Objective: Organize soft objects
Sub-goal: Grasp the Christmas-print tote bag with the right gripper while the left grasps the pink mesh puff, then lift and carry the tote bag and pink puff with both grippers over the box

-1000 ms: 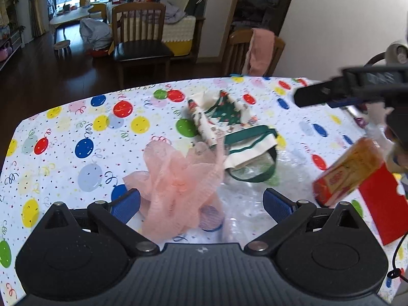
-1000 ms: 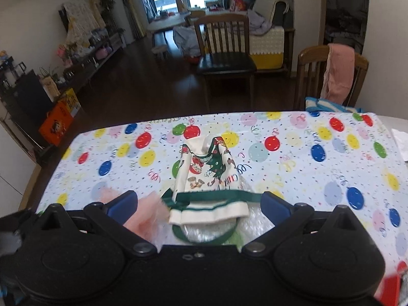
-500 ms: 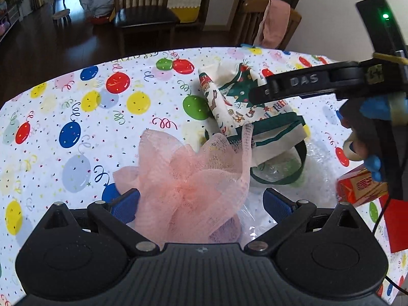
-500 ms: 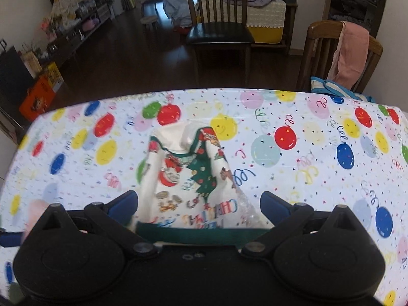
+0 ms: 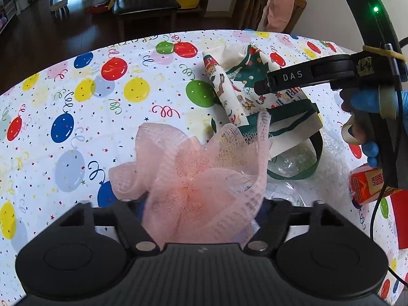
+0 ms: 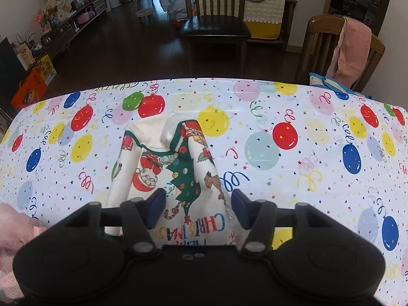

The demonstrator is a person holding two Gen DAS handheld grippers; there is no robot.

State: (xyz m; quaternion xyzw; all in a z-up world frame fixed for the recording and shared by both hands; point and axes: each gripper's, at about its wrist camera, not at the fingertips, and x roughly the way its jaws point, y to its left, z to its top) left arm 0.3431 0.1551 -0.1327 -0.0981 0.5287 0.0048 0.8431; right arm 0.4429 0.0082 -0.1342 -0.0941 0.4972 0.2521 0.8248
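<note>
A pink mesh bath pouf lies on the balloon-print tablecloth. My left gripper is shut on its near part. A Christmas-print cloth bag with green handles lies beyond it, also seen in the left wrist view. My right gripper hangs over the bag's near end, its jaws narrowed on either side of the cloth; whether they pinch it I cannot tell. The right gripper also shows from the side. The pouf's edge shows at the lower left.
An orange carton and a red card lie at the right. Clear bubble wrap lies under the bag's handles. Wooden chairs stand past the table's far edge, one draped with a pink towel.
My left gripper has closed onto the pink pouf. My right gripper has moved forward over the Christmas bag and its jaws have narrowed.
</note>
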